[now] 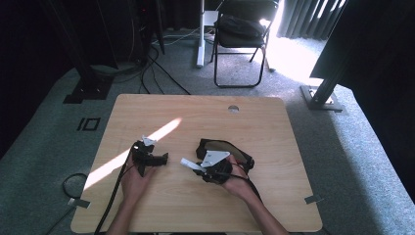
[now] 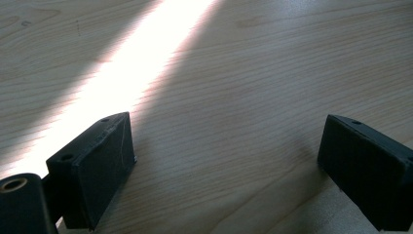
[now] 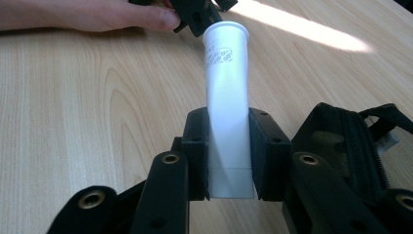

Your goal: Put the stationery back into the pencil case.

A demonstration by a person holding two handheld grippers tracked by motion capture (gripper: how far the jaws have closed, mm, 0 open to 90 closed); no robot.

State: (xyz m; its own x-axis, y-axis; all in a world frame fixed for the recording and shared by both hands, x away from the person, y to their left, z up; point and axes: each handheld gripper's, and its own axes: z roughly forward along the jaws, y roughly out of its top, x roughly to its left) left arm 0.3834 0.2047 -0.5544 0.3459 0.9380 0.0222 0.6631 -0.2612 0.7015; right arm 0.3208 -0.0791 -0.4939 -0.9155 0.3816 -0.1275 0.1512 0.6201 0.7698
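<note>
Left tool (image 1: 155, 159): jaws stand wide apart with bare wood between them in the left gripper view; it grips nothing and rests low over the bench (image 1: 274, 196), left of the middle, nearer the near edge than the far one.
Sun stripe (image 1: 142, 147): runs slantwise across the left half of the bench, just by the left tool.
White tube (image 3: 226, 112): clamped across its lower part between the right tool's pads, its flared capped end pointing away toward the left tool; in the high view it juts leftward out of the tool, near the middle of the bench.
Right tool (image 3: 228, 151): closed narrow on the white tube, both pads pressing its sides.
Black pouch (image 1: 222, 147): lies open just beyond and to the right of the right tool, at about the bench's middle.
Done: the pick-up appears complete, the tube firmly in the grip.
Left: likely a hand-over to the waiting left tool or stowing the tube in the pouch; neither has begun.
</note>
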